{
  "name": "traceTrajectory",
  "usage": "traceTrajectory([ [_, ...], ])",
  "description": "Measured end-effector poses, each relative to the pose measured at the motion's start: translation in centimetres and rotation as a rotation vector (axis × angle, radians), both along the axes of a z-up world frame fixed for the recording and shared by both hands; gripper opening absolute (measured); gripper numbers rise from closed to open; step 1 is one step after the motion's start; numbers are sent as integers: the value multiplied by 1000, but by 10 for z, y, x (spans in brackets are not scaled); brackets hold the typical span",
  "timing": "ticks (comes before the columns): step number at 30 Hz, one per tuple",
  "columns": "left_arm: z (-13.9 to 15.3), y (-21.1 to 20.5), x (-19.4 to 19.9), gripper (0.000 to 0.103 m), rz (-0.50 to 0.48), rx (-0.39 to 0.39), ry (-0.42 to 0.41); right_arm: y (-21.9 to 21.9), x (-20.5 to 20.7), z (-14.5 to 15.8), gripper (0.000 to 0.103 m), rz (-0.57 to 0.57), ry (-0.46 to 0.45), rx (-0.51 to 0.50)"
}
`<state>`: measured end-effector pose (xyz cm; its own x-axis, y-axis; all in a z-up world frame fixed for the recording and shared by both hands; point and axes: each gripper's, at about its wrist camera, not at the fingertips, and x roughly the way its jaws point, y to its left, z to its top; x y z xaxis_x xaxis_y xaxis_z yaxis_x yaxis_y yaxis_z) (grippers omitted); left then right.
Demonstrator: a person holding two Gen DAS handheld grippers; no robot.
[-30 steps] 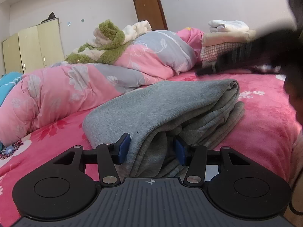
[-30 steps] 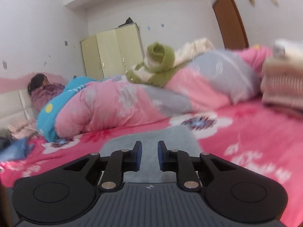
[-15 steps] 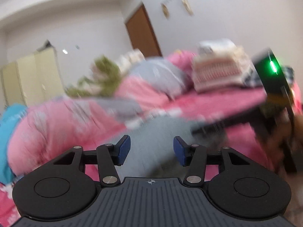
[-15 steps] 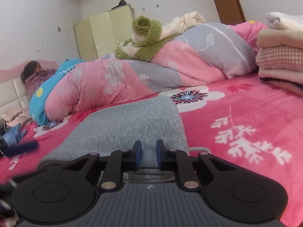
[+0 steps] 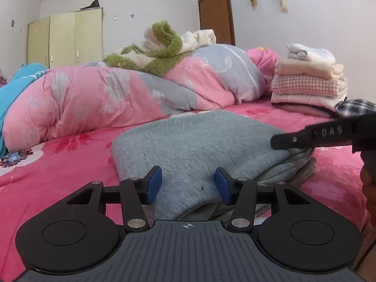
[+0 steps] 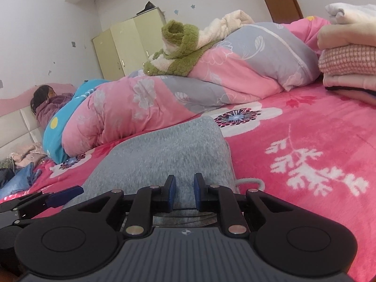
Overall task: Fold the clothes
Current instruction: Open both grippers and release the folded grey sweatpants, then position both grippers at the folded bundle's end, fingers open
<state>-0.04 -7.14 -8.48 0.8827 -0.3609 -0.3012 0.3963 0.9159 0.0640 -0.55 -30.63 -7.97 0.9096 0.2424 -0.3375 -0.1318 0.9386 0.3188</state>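
On the pink bedspread (image 5: 70, 164) the grey garment (image 5: 199, 145) lies folded into a thick, layered bundle, its rounded fold to the left and its stacked loose edges to the near right. At its near left edge the left gripper (image 5: 185, 185) sits low, jaws wide apart and holding nothing, with the cloth rising straight ahead between the blue pads. Further right, the right gripper (image 6: 183, 195) comes in at the bundle's near right corner, jaws nearly together with a narrow gap; whether they pinch cloth I cannot tell. From there the bundle's long axis runs away toward the far left. Both grippers are at its near side. Far right stands a stack of folded clothes (image 5: 307, 80), well apart from the bundle.
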Motion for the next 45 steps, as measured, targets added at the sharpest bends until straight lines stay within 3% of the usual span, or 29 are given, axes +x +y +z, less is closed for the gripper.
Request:
traceTrajectory([
  [7,-3,2,-3,50,0,-9,-10,-5,5,34,21,-4,-27,118],
  [11,-4,3,-3,50,-1,-14,-12,13,21,62,23,-10,-116,-5],
  [15,-5,4,-3,50,-2,-18,-16,21,34,44,34,-24,-139,-64],
  [25,-3,7,-5,53,-2,-40,-15,24,46,15,34,-6,-21,-130],
  [29,14,7,-8,58,-3,-8,-8,25,51,4,35,1,27,-156],
  [31,27,6,-13,58,-13,13,-42,25,51,2,35,3,34,-156],
  [36,52,-10,-9,71,-15,26,-112,23,50,2,35,5,34,-143],
  [39,37,-20,10,71,18,59,-48,22,50,2,36,6,34,-135],
  [41,20,-22,25,71,42,68,43,22,50,1,36,7,34,-130],
  [45,5,-7,33,79,60,-48,106,20,49,1,37,9,33,-121],
])
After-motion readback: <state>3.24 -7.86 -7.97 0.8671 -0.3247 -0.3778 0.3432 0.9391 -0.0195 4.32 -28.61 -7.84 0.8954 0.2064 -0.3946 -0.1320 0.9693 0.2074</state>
